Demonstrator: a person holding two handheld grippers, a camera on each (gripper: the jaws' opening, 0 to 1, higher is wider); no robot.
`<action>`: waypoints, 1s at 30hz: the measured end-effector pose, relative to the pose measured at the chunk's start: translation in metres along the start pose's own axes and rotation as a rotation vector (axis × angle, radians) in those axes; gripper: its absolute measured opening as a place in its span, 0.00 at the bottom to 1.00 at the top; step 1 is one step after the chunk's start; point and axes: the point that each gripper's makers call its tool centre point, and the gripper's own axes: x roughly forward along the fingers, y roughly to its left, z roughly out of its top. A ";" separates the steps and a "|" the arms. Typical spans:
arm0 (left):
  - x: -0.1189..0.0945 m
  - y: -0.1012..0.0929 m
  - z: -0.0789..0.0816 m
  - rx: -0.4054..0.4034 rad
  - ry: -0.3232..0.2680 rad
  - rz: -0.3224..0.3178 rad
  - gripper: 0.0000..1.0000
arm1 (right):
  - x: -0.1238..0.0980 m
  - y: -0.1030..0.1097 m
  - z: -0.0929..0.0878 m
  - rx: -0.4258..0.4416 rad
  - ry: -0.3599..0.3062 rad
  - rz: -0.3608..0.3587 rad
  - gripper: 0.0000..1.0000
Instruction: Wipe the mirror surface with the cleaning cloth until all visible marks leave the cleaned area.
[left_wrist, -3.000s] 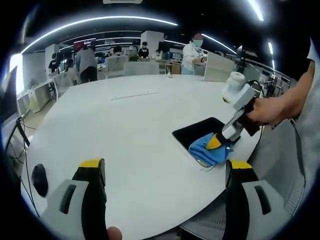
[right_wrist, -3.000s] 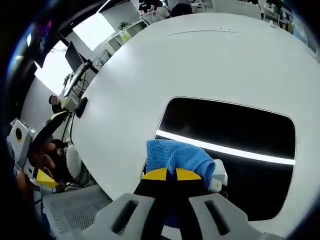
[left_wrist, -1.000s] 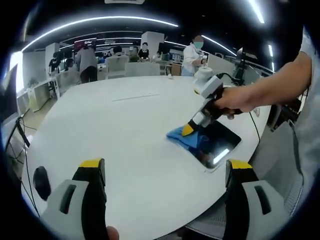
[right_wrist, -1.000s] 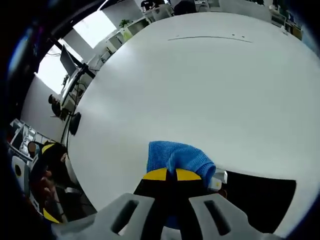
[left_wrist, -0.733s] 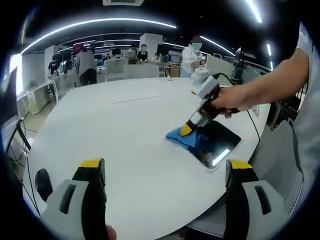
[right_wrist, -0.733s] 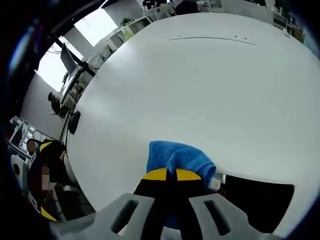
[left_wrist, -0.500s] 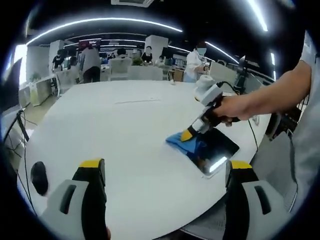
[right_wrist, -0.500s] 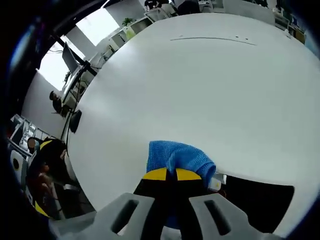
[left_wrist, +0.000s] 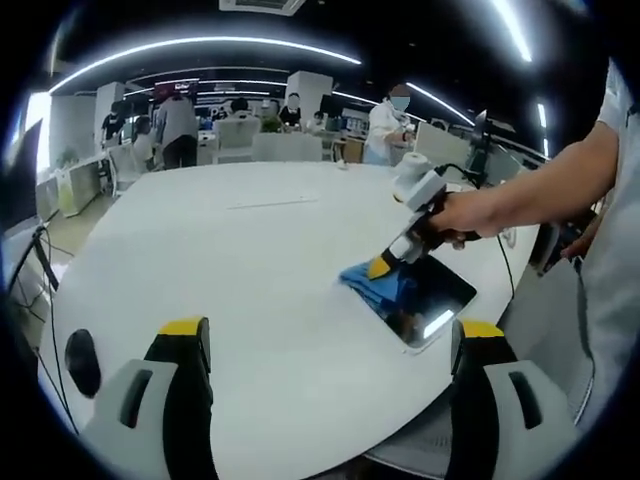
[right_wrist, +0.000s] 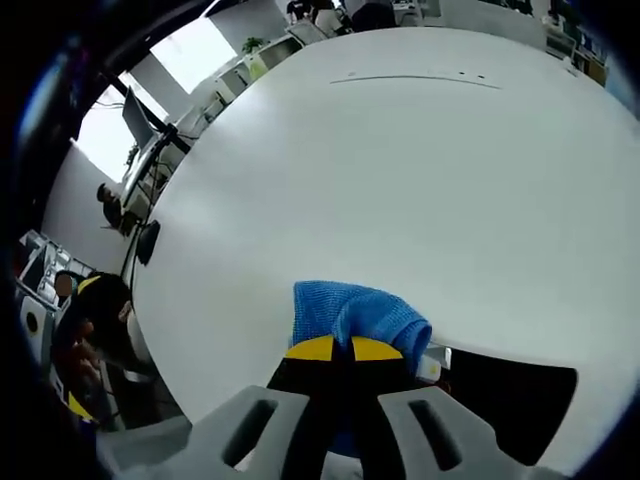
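A dark rectangular mirror (left_wrist: 425, 300) lies flat near the right edge of the round white table (left_wrist: 250, 260). My right gripper (left_wrist: 380, 267), held by a hand, presses a blue cleaning cloth (left_wrist: 368, 281) onto the mirror's far left end. In the right gripper view that gripper (right_wrist: 333, 349) is shut on the blue cloth (right_wrist: 350, 312), and a dark corner of the mirror (right_wrist: 510, 400) shows at the lower right. My left gripper (left_wrist: 325, 340) hangs open over the table's near edge, well short of the mirror, with nothing between its yellow-tipped fingers (left_wrist: 185, 328).
A black mouse-like object (left_wrist: 80, 360) lies at the table's left edge. People and desks stand beyond the far side of the table. A grey mesh chair (left_wrist: 540, 320) stands right of the table. The person's arm (left_wrist: 530, 200) reaches in from the right.
Three seconds ago the cloth sat at the mirror's near end; the right gripper has since carried it to the far left end and holds it there. The left gripper has stayed open.
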 end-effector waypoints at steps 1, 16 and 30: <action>0.000 -0.001 0.000 0.000 0.001 0.000 0.99 | -0.001 -0.001 0.000 0.002 -0.001 -0.001 0.00; 0.002 -0.008 0.001 0.019 0.012 -0.005 0.99 | -0.014 -0.026 -0.006 0.021 -0.011 -0.030 0.00; -0.002 -0.012 0.003 0.022 0.010 0.000 0.99 | -0.017 -0.034 -0.008 0.032 -0.016 -0.042 0.00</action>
